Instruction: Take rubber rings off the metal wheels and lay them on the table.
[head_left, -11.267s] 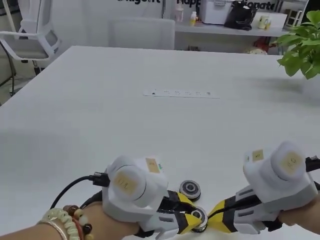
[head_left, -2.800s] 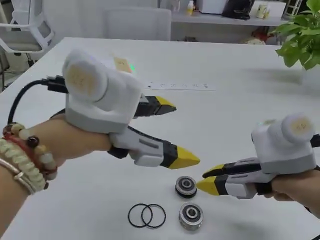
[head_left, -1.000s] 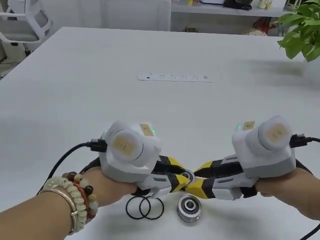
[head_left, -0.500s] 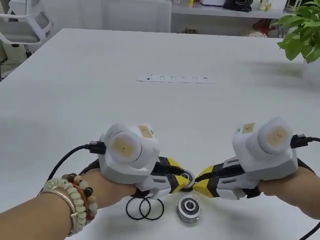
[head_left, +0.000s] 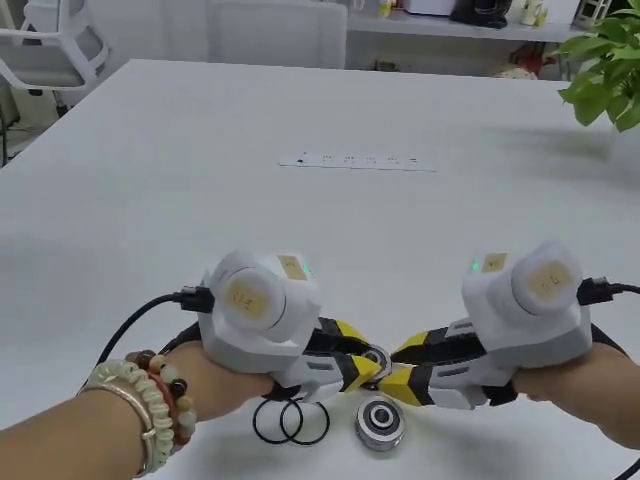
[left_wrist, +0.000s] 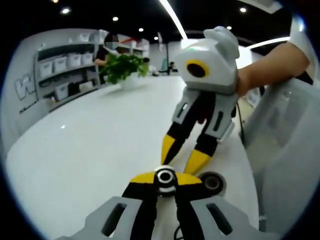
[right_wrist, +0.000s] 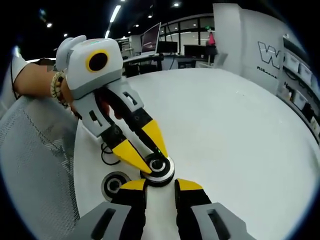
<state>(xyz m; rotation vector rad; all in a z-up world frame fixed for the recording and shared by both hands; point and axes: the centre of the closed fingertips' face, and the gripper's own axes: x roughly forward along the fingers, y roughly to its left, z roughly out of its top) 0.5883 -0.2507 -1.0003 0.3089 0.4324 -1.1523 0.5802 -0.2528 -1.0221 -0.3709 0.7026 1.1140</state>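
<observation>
Well ahead of you, a white power strip (head_left: 358, 160) lies flat. A leafy green plant (head_left: 605, 70) leans in at your far right. A white office chair (head_left: 55, 45) stands far left, a pale chair (head_left: 277, 35) faces you, and a cluttered shelf (head_left: 450, 28) runs beyond.

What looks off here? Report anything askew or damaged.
Nothing stands out. Two rubber rings lie flat, overlapping, beside a wheel on the table; the left gripper pinches the other wheel.
</observation>
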